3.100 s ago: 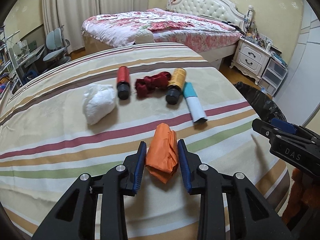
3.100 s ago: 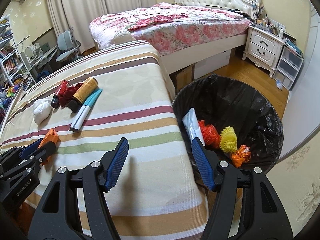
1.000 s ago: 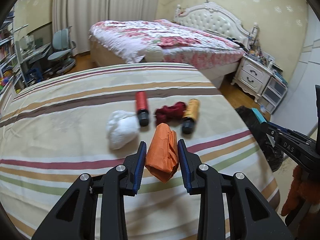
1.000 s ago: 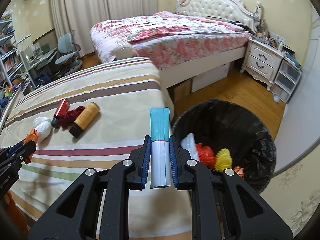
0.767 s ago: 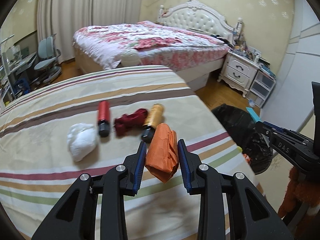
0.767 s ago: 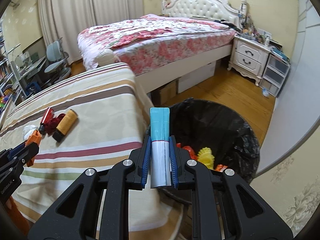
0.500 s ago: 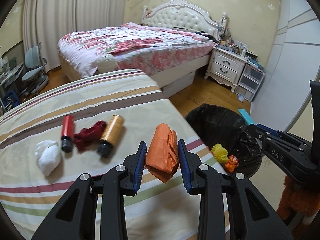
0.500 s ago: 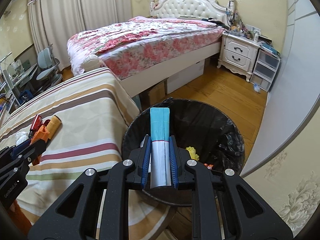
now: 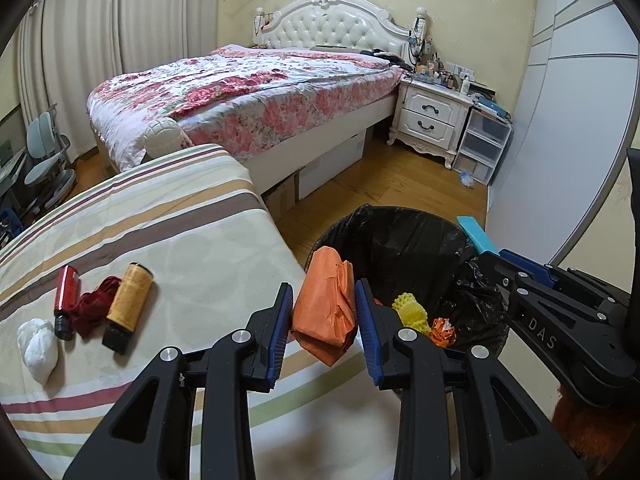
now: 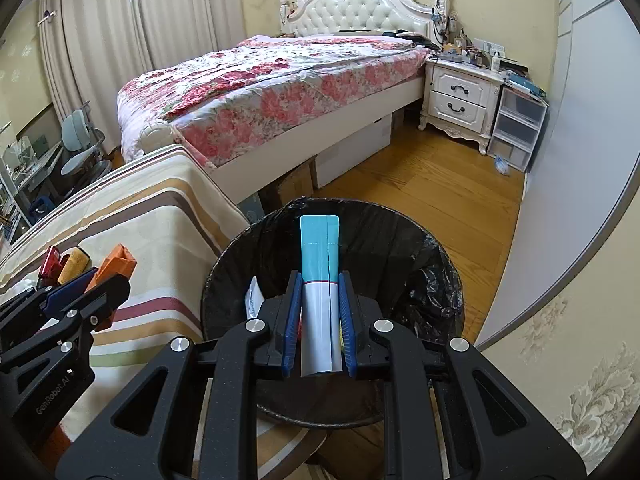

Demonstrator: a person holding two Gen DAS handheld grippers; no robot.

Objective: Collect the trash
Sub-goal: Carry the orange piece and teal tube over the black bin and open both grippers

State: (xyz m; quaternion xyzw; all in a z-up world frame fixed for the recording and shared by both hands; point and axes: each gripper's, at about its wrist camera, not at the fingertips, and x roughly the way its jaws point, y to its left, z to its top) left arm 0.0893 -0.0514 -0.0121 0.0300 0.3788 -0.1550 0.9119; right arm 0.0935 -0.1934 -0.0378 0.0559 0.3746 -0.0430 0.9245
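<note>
The left gripper (image 9: 324, 316) is clamping a crumpled orange bag (image 9: 326, 308) between its blue pads, holding it at the striped bedspread's (image 9: 168, 220) edge beside the black-lined trash bin (image 9: 400, 240). The right gripper (image 10: 319, 316) is squeezing a teal-and-white tube (image 10: 320, 280) upright, directly over the bin's opening. A red canister (image 9: 66, 296), yellow canister (image 9: 128, 306), dark red cloth (image 9: 94, 312) and white wad (image 9: 38, 346) are lying on the bedspread.

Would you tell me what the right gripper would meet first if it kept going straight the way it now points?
Most likely the black liner on the far inner wall of the trash bin. The right gripper, shut on the teal-and-white packet, points across the bin's open mouth; depth is unclear.
</note>
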